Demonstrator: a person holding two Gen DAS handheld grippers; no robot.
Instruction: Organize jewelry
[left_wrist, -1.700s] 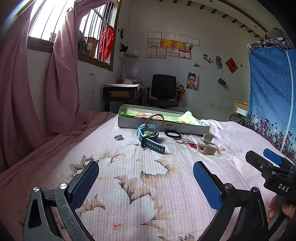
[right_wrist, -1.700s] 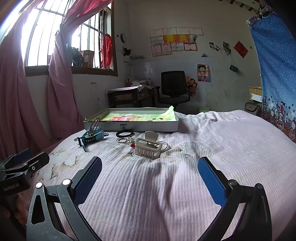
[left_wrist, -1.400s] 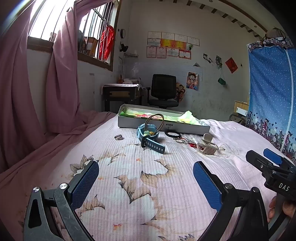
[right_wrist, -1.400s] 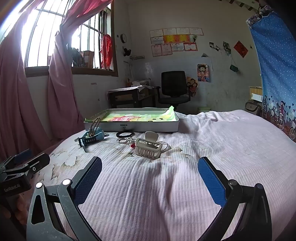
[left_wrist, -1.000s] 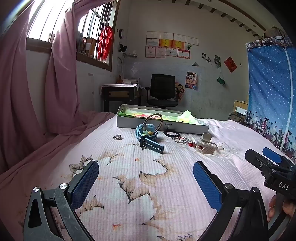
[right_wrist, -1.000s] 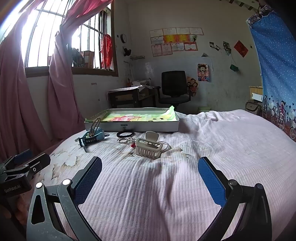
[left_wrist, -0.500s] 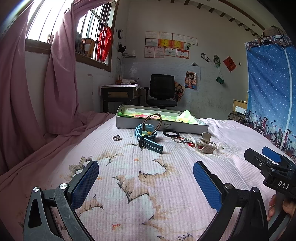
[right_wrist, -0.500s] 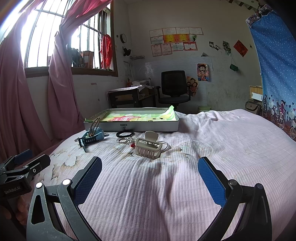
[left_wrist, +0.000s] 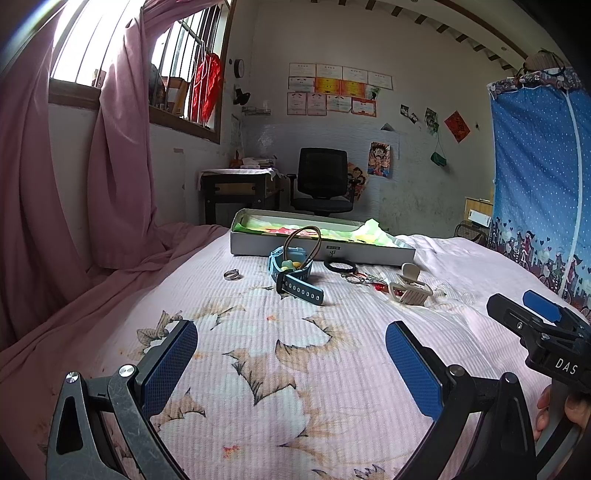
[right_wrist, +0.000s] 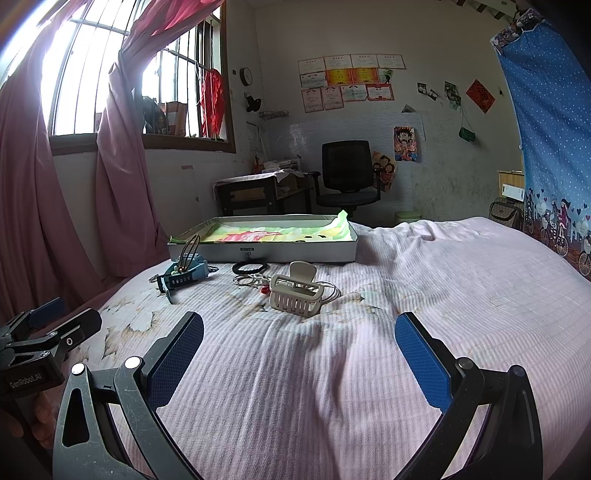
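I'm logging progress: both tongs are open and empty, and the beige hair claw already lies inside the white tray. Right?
Not quite. The beige hair claw lies on the bedspread in front of the white tray, as the right wrist view shows. Both tongs, left and right, are open and empty.

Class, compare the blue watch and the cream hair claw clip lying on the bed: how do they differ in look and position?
The blue watch is a curled strap with a row of holes; the cream hair claw clip is rigid with comb-like teeth. The watch lies nearer the window side, the clip nearer the blue curtain. A brown loop leans on the watch; thin wire rings lie by the clip. Both rest on the bedspread, outside the tray.
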